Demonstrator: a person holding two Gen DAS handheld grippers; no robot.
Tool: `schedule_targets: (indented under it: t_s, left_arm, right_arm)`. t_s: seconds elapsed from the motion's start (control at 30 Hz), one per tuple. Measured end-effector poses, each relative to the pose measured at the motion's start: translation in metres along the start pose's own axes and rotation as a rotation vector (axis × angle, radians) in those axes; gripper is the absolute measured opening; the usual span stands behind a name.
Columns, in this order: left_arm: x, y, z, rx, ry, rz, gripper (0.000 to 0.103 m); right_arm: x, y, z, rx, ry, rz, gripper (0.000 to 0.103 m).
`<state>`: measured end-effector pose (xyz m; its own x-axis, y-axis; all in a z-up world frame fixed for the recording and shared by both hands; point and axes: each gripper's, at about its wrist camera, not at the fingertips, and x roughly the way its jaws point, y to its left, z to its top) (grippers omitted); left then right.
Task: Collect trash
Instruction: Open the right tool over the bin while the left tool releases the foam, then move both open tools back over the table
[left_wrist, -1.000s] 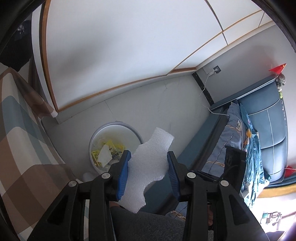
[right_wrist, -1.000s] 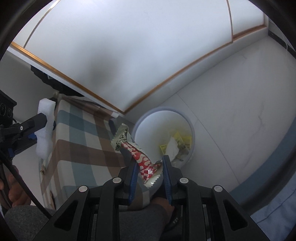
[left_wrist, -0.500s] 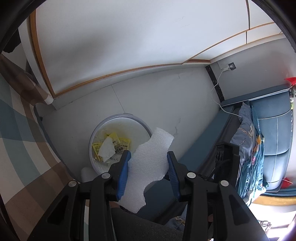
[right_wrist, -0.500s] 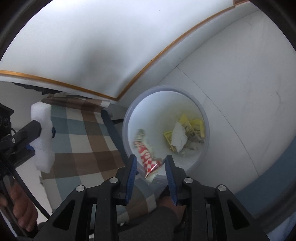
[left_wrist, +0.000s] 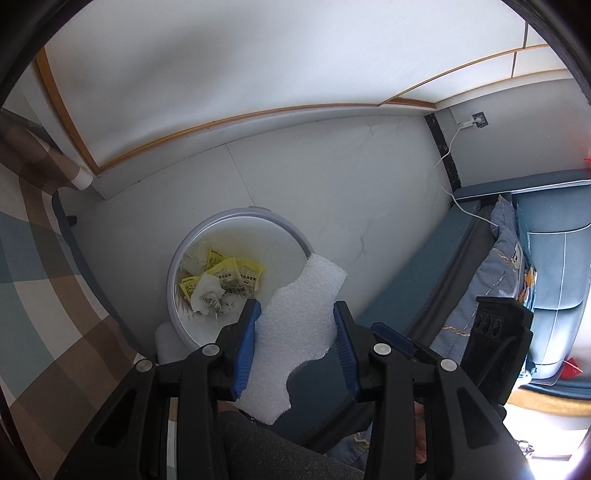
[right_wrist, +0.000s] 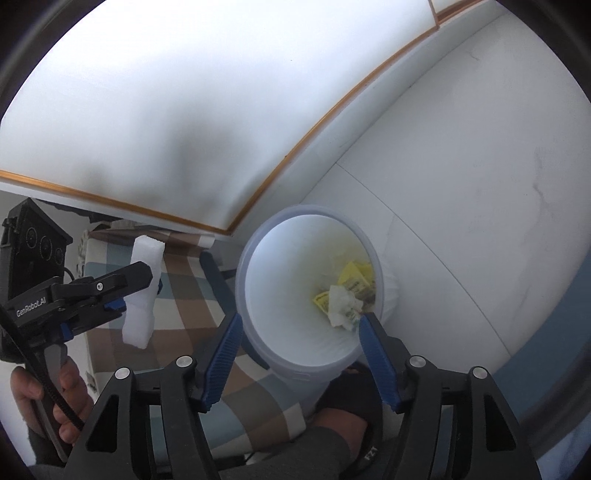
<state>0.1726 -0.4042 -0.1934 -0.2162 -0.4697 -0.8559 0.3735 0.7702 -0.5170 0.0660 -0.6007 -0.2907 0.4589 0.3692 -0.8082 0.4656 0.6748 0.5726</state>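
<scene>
Above the white trash bin (right_wrist: 306, 291), the right claw (right_wrist: 301, 325) is hanging released, its blue fingers (right_wrist: 223, 354) spread wide with nothing between them. Beside the bin, the left claw (left_wrist: 295, 325) is clenching a white foam piece (left_wrist: 299, 332), while yellow packets (left_wrist: 236, 273) and crumpled paper (left_wrist: 207, 293) are lying at the bin's bottom.

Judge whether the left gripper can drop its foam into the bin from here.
Probably yes: the left gripper holds the foam piece just beside the trash bin, whose mouth is uncovered.
</scene>
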Motion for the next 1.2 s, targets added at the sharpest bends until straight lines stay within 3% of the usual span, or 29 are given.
schedule_targets:
  t_s: [0.3,0.43,0.47,0.63,0.8,1.2]
  left_arm:
    - [0.022,-0.002,0.005,-0.019,0.068,0.062,0.041]
    - [0.019,-0.007,0.004,-0.004,0.053,0.088,0.059]
    - [0.015,-0.007,0.004,0.002,0.040,0.089,0.060]
    - [-0.017,-0.011,-0.002,0.045,-0.095,0.132,0.060]
    - [-0.063,-0.017,-0.019,0.083,-0.256,0.213,0.070]
    - [-0.148,-0.010,-0.067,0.045,-0.506,0.291,0.071]
  right_arm:
    - [-0.011,-0.005,-0.001,0.010,-0.024,-0.008,0.068]
    - [-0.012,-0.006,-0.002,0.014,-0.031,-0.017,0.069]
    - [-0.013,-0.006,-0.002,0.017,-0.032,-0.016,0.069]
    - [-0.020,0.000,-0.005,0.001,-0.041,-0.020,0.071]
    - [-0.033,0.011,-0.006,-0.020,-0.064,-0.008,0.073]
    - [-0.086,0.076,-0.010,-0.135,-0.210,0.058,0.077]
